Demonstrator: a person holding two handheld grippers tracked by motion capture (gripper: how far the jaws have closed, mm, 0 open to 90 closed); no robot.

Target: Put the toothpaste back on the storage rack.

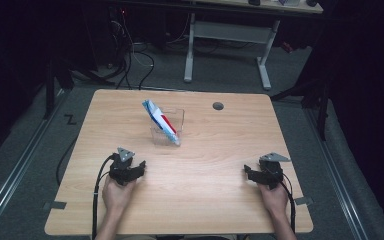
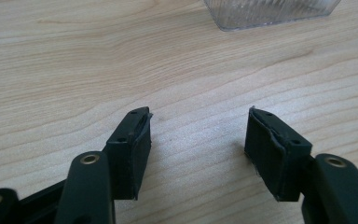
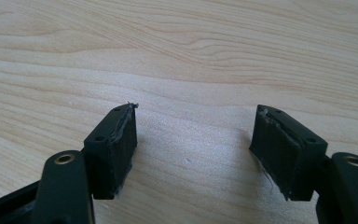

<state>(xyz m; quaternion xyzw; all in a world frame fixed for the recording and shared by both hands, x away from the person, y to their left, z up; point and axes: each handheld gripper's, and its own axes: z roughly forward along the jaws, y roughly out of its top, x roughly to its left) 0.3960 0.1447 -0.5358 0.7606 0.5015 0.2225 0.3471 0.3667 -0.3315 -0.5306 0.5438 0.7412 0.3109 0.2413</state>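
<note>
Left claw (image 1: pixel 141 165) low over table (image 1: pixel 205 200), released, right claw (image 1: pixel 247 172) likewise, clear box (image 1: pixel 167 125) beyond

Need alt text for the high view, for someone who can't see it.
A clear plastic box holding a tilted blue, white and red packet stands at the middle of a wooden table. Nearer the camera, the left gripper and right gripper rest apart on the tabletop, both open and empty.

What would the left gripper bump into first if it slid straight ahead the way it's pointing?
Probably the clear plastic container. The left gripper has open, empty jaws over bare table, and the container's corner lies ahead, slightly right of centre, so it might only clip it.
</note>
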